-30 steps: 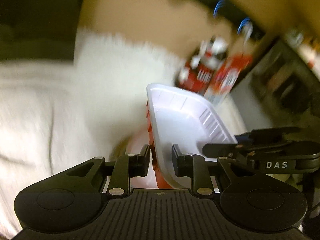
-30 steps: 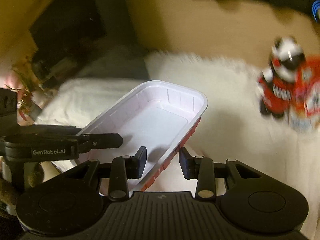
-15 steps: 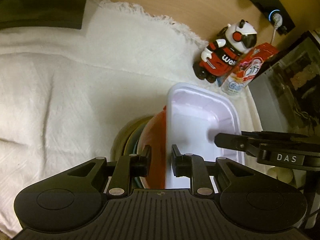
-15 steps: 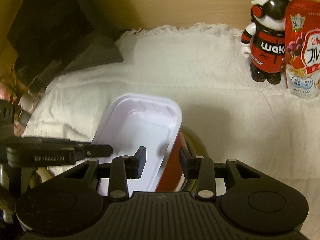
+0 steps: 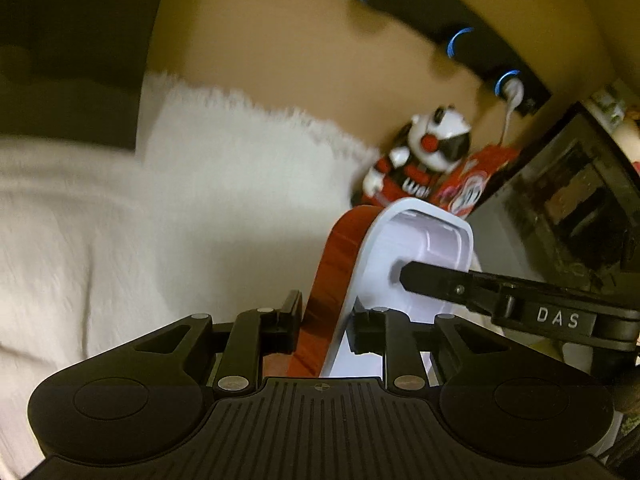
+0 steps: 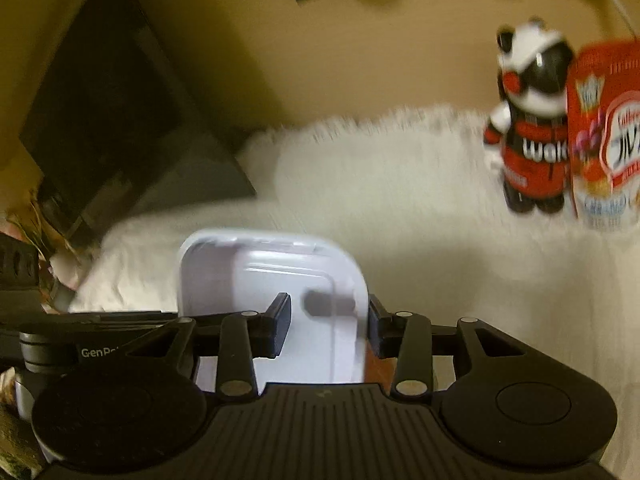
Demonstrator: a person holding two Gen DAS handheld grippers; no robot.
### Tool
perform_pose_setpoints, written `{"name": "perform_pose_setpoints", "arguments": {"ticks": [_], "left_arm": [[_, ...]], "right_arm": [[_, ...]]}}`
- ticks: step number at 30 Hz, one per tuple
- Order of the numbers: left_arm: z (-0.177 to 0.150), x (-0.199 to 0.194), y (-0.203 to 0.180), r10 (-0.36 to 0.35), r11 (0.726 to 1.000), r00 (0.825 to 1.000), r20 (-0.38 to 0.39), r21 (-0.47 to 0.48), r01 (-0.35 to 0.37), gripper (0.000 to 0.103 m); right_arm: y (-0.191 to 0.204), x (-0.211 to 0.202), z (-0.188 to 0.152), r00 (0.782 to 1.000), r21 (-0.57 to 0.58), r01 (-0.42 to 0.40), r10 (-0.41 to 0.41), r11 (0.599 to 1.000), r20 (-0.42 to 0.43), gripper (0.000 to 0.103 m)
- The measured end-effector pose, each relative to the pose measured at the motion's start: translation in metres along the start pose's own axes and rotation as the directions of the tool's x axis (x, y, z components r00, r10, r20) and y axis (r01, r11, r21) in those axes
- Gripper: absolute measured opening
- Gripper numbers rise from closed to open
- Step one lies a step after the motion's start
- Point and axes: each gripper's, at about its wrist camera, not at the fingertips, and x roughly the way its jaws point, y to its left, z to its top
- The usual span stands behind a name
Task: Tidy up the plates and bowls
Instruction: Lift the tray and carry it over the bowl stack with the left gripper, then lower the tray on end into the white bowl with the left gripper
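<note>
Half a second on, the stack of round dishes that showed under the tray is out of both views, and the white tray with its red outer wall [image 5: 404,264] now rides clear above the white cloth [image 5: 168,216] on the desk. I hold it from two sides: the left hand-held gripper [image 5: 325,325] is clamped on one long wall, one pad against the red outside, the other inside the white basin. The right hand-held gripper [image 6: 329,322] straddles the opposite wall, and its jaws have just been opening; the tray's rim sits between them, but through the blur I cannot tell whether the pads are pressing on it. In the left wrist view its finger reaches into the basin from the right. My reading is that the two-sided hold was there to keep the light, flexible tray level while it was carried, and that the right side is now giving it up so the left can carry it alone. At the back of the cloth a panda figurine [image 6: 532,120] and a red snack pouch [image 6: 608,132] stand side by side against the wooden wall, well apart from the tray. Where the tray will be put is not shown.
</note>
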Motion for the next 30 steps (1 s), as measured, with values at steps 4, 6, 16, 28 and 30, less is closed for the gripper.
{"name": "perform_pose_setpoints", "arguments": {"ticks": [4, 6, 16, 28, 30], "left_arm": [[-0.002, 0.012, 0.002, 0.006, 1.0, 1.0, -0.03, 0.002, -0.006, 0.027], [-0.009, 0.022, 0.009, 0.005, 1.0, 0.998, -0.066, -0.014, -0.006, 0.027], [-0.025, 0.034, 0.028, 0.074, 0.997, 0.992, -0.105, -0.029, -0.078, 0.021], [-0.027, 0.027, 0.034, 0.076, 0.996, 0.992, -0.1, -0.048, -0.081, 0.021], [-0.027, 0.026, 0.035, 0.077, 0.996, 0.992, -0.099, -0.046, -0.082, 0.021]], "right_arm": [[0.005, -0.002, 0.007, 0.999, -0.018, 0.009, -0.008, 1.0, 0.039, 0.042], [0.004, 0.005, 0.001, 0.999, -0.029, 0.027, -0.026, 0.999, 0.022, 0.042], [-0.008, 0.025, -0.022, 0.997, -0.013, 0.042, -0.043, 0.999, -0.069, 0.042], [-0.009, 0.025, -0.028, 0.995, -0.02, 0.065, -0.067, 0.998, -0.076, 0.042], [-0.009, 0.025, -0.029, 0.995, -0.021, 0.066, -0.067, 0.998, -0.077, 0.042]]}}
